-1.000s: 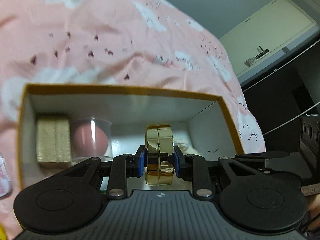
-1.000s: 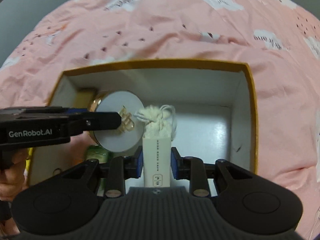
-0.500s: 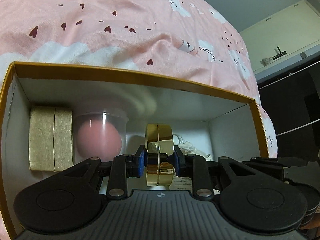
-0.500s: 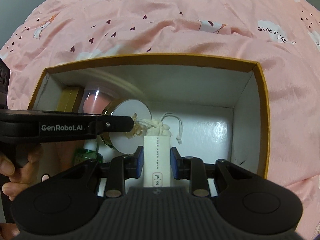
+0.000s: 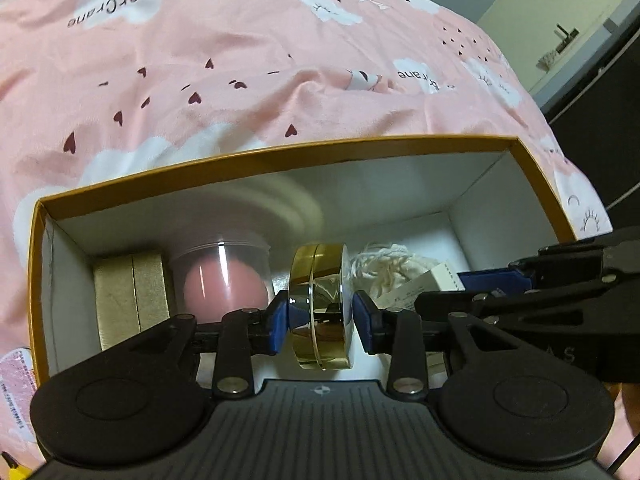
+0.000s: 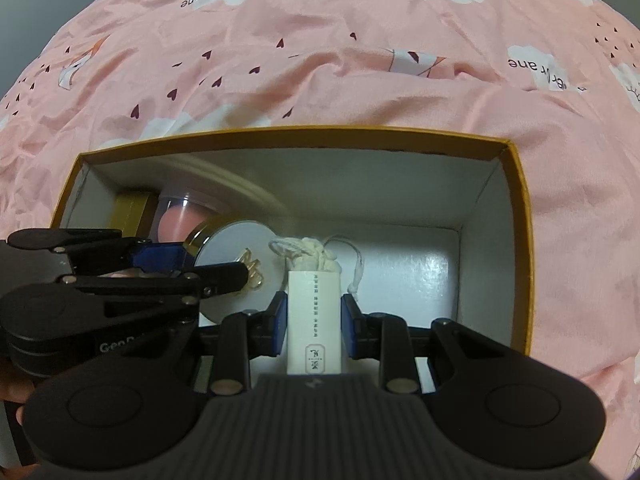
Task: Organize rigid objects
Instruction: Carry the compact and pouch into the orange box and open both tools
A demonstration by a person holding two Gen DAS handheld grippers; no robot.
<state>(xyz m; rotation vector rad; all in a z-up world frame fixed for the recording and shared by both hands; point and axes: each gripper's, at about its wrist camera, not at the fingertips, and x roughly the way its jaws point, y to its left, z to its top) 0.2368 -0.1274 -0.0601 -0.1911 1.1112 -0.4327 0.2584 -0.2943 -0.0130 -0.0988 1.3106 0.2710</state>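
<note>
- gold compact (image 5: 322, 304): shiny mirror-like metal rim, matt white face
- box (image 5: 240, 160): cardboard, matt white inside
- clear jar (image 5: 222, 280): glossy see-through plastic
- gold case (image 5: 130, 296): brushed, slightly rough-looking finish
- pouch (image 6: 310, 254): coarse off-white cloth with string
- white carton (image 6: 314, 332): smooth matt paper
- bedsheet (image 6: 320, 60): soft pink fabric, wrinkled

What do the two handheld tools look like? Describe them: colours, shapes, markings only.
Both match. The left tool and right tool are matte black, with a ribbed body, two round discs at its sides, hinged link arms with silver rivets, and blue pads on the fingers. The left one's side shows white "Gen" lettering, partly hidden. No cables or sleeves are visible.
</note>
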